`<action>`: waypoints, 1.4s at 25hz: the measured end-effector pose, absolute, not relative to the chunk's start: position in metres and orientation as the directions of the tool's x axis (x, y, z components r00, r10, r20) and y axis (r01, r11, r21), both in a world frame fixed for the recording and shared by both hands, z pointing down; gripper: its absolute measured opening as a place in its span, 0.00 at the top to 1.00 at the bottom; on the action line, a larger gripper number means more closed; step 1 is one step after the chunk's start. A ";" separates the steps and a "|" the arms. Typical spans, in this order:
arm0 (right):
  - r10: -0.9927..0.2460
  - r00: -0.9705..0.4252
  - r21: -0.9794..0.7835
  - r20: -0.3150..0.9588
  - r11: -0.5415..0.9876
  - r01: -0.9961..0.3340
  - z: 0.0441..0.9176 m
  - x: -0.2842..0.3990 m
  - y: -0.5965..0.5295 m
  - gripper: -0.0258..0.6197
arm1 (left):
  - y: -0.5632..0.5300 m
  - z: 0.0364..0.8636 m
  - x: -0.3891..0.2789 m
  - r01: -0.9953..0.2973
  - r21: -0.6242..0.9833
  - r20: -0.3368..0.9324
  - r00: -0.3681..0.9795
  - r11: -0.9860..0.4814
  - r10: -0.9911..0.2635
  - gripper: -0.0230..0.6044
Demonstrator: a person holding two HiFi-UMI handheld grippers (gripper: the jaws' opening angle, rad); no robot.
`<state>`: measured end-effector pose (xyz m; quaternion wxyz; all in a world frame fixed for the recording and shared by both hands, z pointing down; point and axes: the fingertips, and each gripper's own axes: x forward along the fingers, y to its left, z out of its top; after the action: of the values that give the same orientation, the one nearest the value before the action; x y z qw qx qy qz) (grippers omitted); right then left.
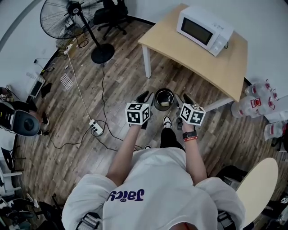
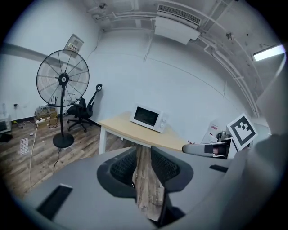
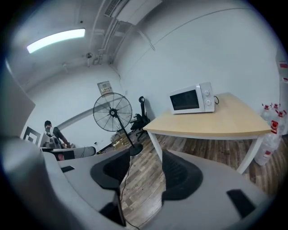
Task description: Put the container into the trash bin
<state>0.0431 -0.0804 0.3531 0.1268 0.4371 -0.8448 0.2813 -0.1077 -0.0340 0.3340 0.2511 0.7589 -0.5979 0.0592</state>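
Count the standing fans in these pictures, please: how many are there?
1. The standing fan stands on the wooden floor at the head view's upper left, beside the black office chair, left of the table. Another could be hidden outside the views.

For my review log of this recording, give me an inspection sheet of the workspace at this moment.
Surface: wood-plank floor; pale table carrying a microwave.
Job's things: trash bin on the floor ahead of both grippers, with something pale inside; I cannot tell whether it is the container.
Clutter: water bottles at the right.
Grippers: left gripper and right gripper are both open, with nothing between the jaws.
Cables: power strip with cords trailing across the floor.
Surroundings: standing fan, office chair, white walls.
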 end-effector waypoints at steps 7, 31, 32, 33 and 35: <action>-0.714 -0.592 -0.297 0.373 0.513 -0.805 0.308 0.041 -0.058 0.66 | -0.018 0.298 -0.104 -0.956 0.238 0.313 0.240 -0.169 -0.919 0.84; -0.802 -0.543 -0.209 0.251 0.502 -0.839 0.259 0.066 -0.020 0.94 | 0.006 0.242 -0.072 -0.964 0.142 0.183 0.249 -0.225 -0.951 0.91; -0.804 -0.540 -0.207 0.249 0.500 -0.841 0.259 0.067 -0.019 0.94 | 0.007 0.242 -0.071 -0.964 0.139 0.184 0.250 -0.226 -0.951 0.91; -0.806 -0.537 -0.207 0.248 0.498 -0.842 0.258 0.068 -0.018 0.94 | 0.008 0.243 -0.071 -0.964 0.137 0.186 0.251 -0.227 -0.950 0.91; -0.810 -0.532 -0.204 0.246 0.493 -0.846 0.259 0.070 -0.016 0.94 | 0.010 0.246 -0.070 -0.964 0.136 0.190 0.251 -0.228 -0.949 0.91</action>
<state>0.0702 -0.0157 0.2591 0.0586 0.4802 -0.8621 0.1507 -0.0699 0.0103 0.2459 0.1129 0.7829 -0.6109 0.0332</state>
